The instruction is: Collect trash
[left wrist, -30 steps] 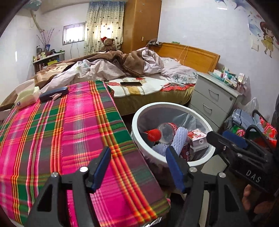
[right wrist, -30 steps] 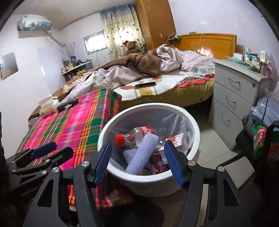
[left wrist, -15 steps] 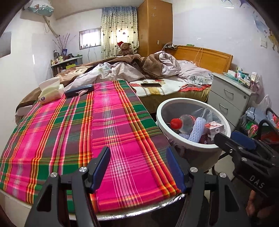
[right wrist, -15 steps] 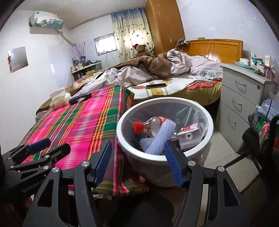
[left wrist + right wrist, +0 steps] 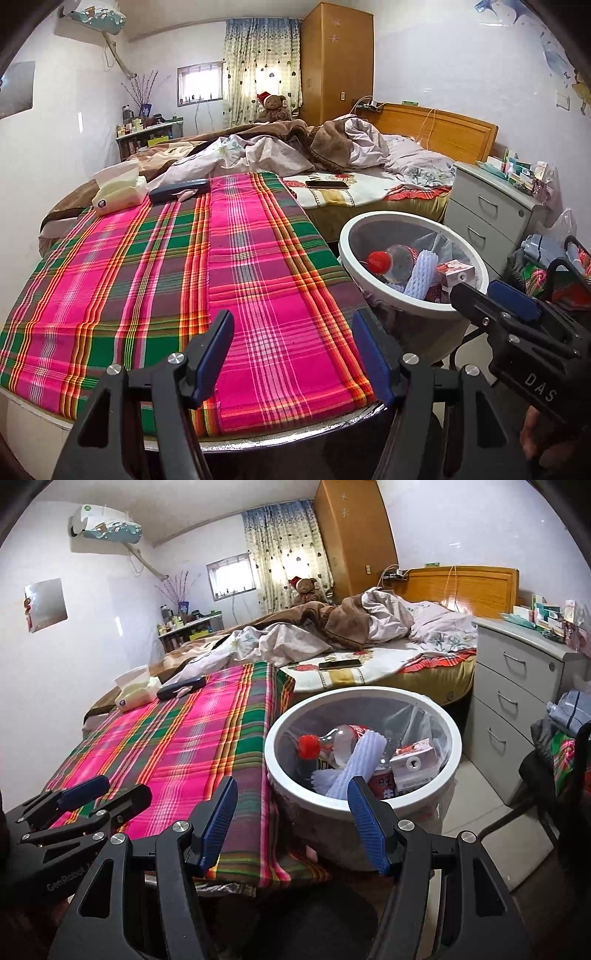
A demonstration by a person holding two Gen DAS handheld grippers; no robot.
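Both hand-held grippers, left (image 5: 291, 354) and right (image 5: 291, 819), are hanging spread and empty. Collected trash is lying inside the round white plastic bin (image 5: 456, 746) beside the plaid-covered tabletop (image 5: 155, 273). Judged step: locating any remaining trash.

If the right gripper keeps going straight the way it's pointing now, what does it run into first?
Most likely the near rim of the white bin. The right gripper is open and empty, aimed at that rim beside the plaid table. Depth is hard to judge through the fisheye, so it might clear the rim and meet the trash inside.
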